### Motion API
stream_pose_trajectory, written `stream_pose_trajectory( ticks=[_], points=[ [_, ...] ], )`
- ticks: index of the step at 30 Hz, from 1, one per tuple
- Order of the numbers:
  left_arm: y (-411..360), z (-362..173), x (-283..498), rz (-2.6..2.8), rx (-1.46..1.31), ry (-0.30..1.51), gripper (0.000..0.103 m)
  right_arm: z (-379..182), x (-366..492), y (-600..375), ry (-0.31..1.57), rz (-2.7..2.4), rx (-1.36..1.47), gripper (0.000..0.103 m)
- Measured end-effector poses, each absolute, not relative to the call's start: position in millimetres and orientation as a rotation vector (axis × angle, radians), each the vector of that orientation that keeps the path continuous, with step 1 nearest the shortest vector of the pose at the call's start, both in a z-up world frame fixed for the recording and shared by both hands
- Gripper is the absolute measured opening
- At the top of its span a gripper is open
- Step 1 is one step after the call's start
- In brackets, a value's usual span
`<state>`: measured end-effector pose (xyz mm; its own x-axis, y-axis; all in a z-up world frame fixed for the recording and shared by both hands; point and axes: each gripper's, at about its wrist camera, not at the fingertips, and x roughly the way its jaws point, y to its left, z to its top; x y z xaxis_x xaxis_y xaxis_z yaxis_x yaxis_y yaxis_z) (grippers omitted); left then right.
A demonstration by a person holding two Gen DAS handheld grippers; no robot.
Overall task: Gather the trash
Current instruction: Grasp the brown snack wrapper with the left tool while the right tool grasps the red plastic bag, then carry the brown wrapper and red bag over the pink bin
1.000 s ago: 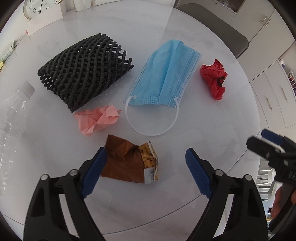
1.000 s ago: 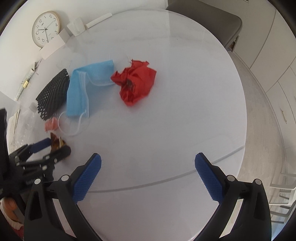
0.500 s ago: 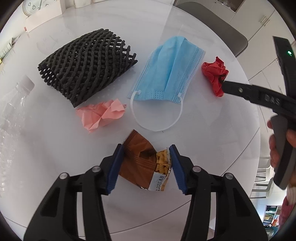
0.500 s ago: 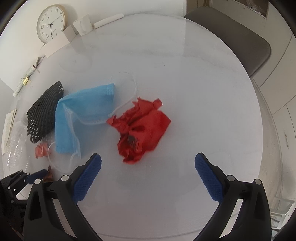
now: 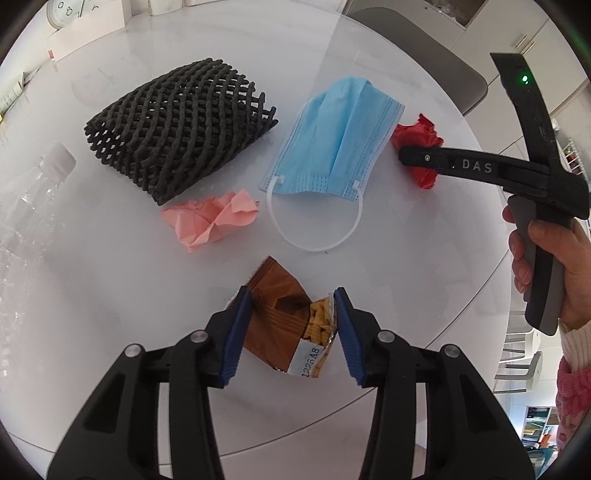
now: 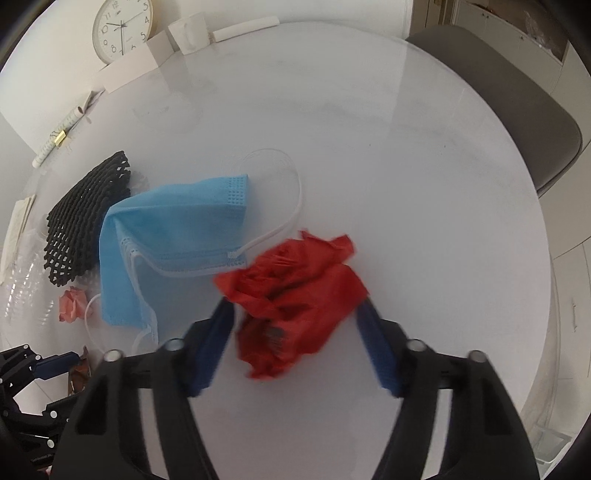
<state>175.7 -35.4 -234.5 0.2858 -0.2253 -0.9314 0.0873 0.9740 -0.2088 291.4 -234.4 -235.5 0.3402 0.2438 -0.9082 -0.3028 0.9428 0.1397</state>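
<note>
A brown snack wrapper (image 5: 280, 317) with yellow print lies near the front edge of the round white table (image 5: 406, 258). My left gripper (image 5: 293, 314) is closing on it, and both blue pads press its buckled sides. A crumpled red paper (image 6: 295, 295) lies to the right of the blue face mask (image 5: 340, 144). My right gripper (image 6: 295, 325) straddles the red paper with its jaws closing; the pads are blurred and just reach its edges. In the left wrist view one of its fingers (image 5: 443, 164) lies across the red paper (image 5: 417, 136).
A black foam net (image 5: 177, 125), a crumpled pink paper (image 5: 210, 219) and a clear plastic bottle (image 5: 33, 192) lie left of the mask. A clock (image 6: 122, 27) and white boxes stand at the back. A grey chair (image 6: 517, 110) is behind the table. A hand (image 5: 550, 258) holds the right gripper.
My left gripper came forward and narrowed onto the snack wrapper, which buckled. My right gripper moved over to the red paper and its jaws went from wide to nearly touching it.
</note>
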Motion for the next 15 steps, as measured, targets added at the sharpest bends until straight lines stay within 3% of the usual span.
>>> stream_pose_trajectory(
  ticks=[2, 6, 8, 15],
  points=[
    [-33, -231, 175, -0.212, -0.131, 1.259, 0.042, -235, 290, -235, 1.168, 0.355, -0.052, 0.052],
    [-30, -225, 172, -0.218, -0.137, 1.253, 0.040, -234, 283, -239, 1.168, 0.354, -0.040, 0.047],
    [-29, -222, 171, -0.221, -0.138, 1.249, 0.040, -233, 280, -241, 1.172, 0.353, -0.024, 0.036],
    [-25, -213, 162, -0.234, -0.127, 1.233, 0.040, -228, 261, -254, 1.171, 0.350, 0.013, 0.035]
  ],
)
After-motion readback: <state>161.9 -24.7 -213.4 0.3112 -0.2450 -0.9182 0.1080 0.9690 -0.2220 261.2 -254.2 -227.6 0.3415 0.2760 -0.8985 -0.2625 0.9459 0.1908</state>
